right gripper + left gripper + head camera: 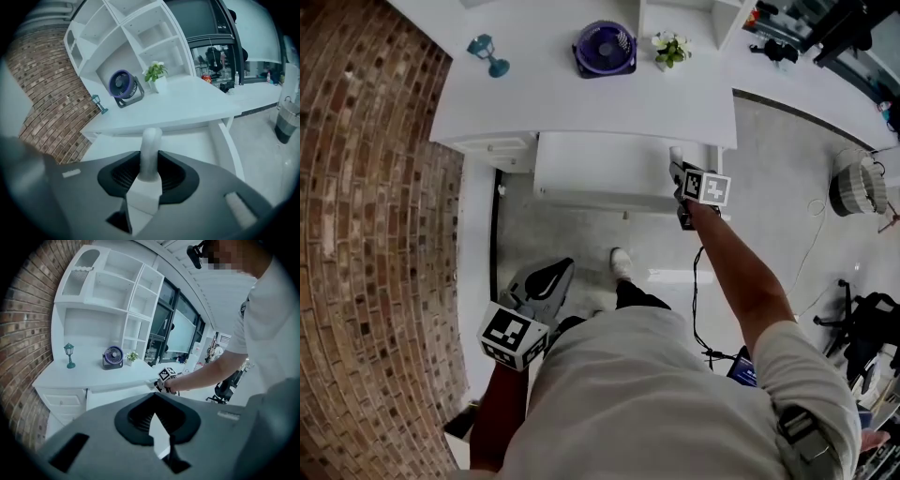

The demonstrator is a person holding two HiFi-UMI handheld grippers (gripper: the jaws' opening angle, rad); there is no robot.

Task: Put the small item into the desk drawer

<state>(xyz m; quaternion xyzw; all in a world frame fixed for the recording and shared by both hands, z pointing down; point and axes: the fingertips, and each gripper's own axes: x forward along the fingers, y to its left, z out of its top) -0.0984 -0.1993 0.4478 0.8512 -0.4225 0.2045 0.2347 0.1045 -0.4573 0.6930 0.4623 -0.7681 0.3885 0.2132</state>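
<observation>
The white desk (581,103) has its wide drawer (600,173) pulled out toward me. My right gripper (680,178) hangs over the drawer's right end, shut on a small white cylindrical item (150,150) that sticks out forward between the jaws (147,180). In the head view the item (676,155) shows just above the drawer's right part. My left gripper (546,279) is held low at my left side, away from the desk, with its jaws (161,437) together and nothing in them. In the left gripper view the right gripper (165,376) shows at the desk's edge.
On the desktop stand a teal lamp (487,54), a purple fan (605,47) and a small potted plant (670,49). A brick wall (366,234) runs along the left. A basket (858,183) and cables lie on the floor to the right. My shoe (621,262) is below the drawer.
</observation>
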